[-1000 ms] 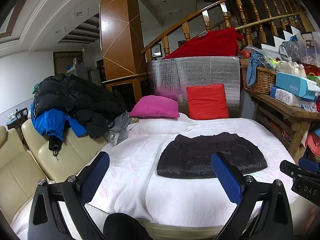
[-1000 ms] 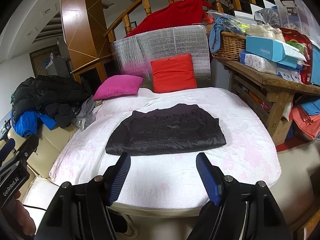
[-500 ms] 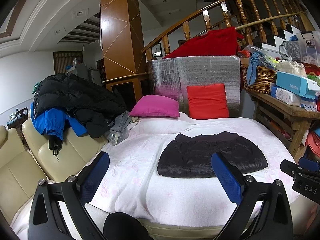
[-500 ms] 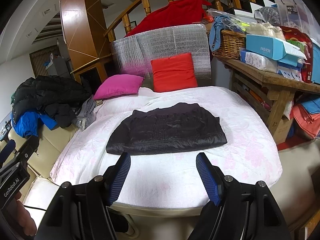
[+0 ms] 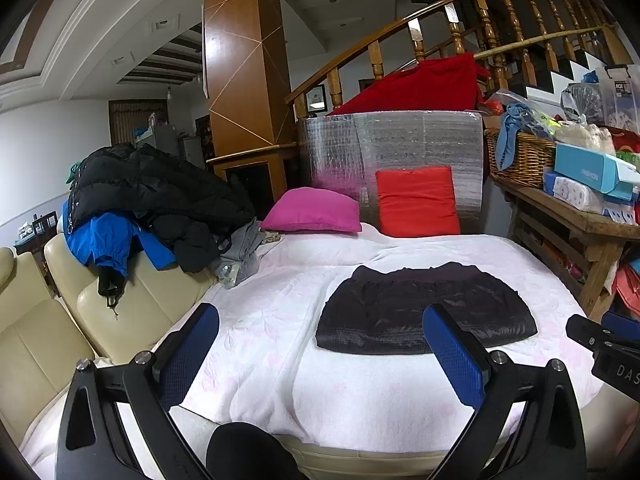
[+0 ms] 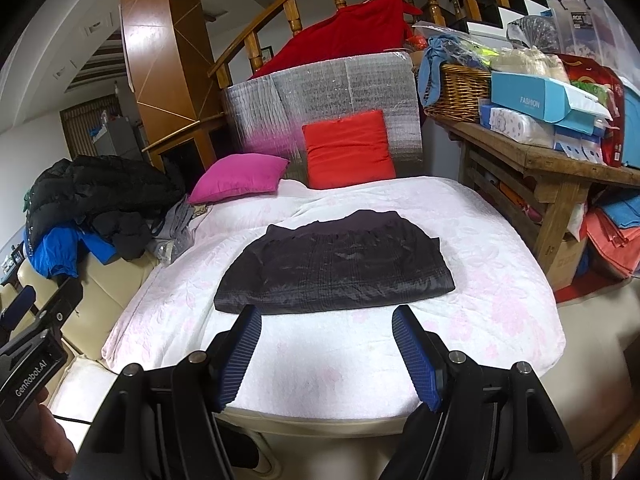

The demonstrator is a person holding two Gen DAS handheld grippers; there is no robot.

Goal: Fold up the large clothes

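Your right tool (image 6: 326,354) and left tool (image 5: 320,360) both gape wide, gripping nothing. The folded dark garment (image 6: 334,266) lies on the white bed (image 6: 500,312) just ahead of them. Only your right view shows the orange stack (image 6: 612,244) under the worktop (image 6: 540,156) — the coat pile (image 5: 156,200) sits far left, its lower folds tangled.

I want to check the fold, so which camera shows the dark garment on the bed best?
The right wrist view: the dark garment lies centred and unobstructed. In the left wrist view, a finger of the left gripper covers part of its near edge.
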